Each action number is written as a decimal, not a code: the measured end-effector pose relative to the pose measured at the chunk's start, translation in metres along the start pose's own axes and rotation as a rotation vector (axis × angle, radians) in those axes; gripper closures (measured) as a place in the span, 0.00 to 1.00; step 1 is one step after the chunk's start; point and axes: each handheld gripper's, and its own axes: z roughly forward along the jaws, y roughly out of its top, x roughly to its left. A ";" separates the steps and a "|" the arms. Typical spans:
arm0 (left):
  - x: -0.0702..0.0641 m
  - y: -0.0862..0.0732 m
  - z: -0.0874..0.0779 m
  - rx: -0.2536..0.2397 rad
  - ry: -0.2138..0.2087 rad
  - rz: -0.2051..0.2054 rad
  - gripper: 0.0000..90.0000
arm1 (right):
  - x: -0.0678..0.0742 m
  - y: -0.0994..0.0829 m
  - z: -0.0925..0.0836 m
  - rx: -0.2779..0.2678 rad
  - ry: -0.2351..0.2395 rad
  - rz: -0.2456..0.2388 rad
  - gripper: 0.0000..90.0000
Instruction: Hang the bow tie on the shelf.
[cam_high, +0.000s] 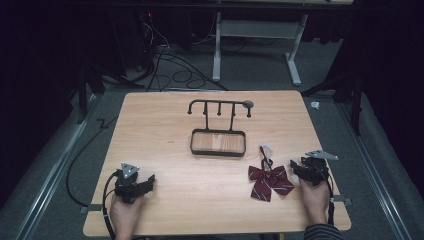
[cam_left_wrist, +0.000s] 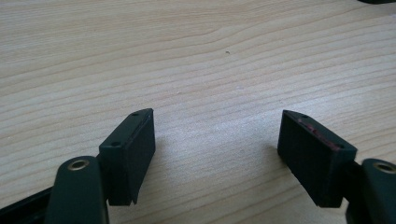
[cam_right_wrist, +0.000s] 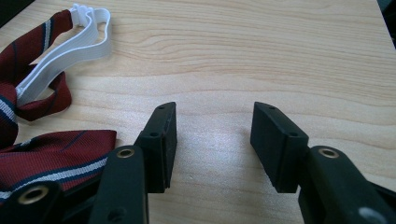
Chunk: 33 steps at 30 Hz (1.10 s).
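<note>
Left tool (cam_high: 150, 179): you hold it at the near left of the tabletop (cam_high: 210, 200), resting low over the wood. In the left gripper view (cam_left_wrist: 217, 140) its jaws stand wide apart with bare wood grain between them.
Left hand (cam_high: 125, 212): it wraps the tool body from the near edge; the cable trails off the left side of the tabletop.
Right tool (cam_high: 296, 167): you hold it at the near right of the tabletop. In the right gripper view (cam_right_wrist: 212, 140) its jaws stand wide apart with bare wood between them.
Right hand (cam_high: 315, 197): it enters from the near edge, striped sleeve cuff at the bottom.
Bow tie (cam_high: 270, 181): dark red with navy and white stripes, lying flat on the tabletop just beside the right tool, on its left as you see it. Neither tool grips it.
Elastic strap (cam_right_wrist: 65, 51): white band attached to the bow tie, lying on its far side.
Rack (cam_high: 220, 106): black metal stand with hook pegs along its top bar, upright beyond the tabletop centre.
Rack tray (cam_high: 218, 151): black-rimmed base of the rack, wood showing inside.
</note>
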 end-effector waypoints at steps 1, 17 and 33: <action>0.000 0.000 0.000 0.000 0.000 0.000 0.31 | 0.000 0.000 0.000 0.001 0.000 0.001 0.58; 0.000 0.000 0.000 0.000 -0.002 0.000 0.31 | 0.001 0.000 0.000 -0.001 -0.008 0.001 0.54; 0.000 0.000 0.000 -0.001 0.000 0.000 0.31 | 0.003 -0.001 0.000 -0.002 -0.006 -0.005 0.55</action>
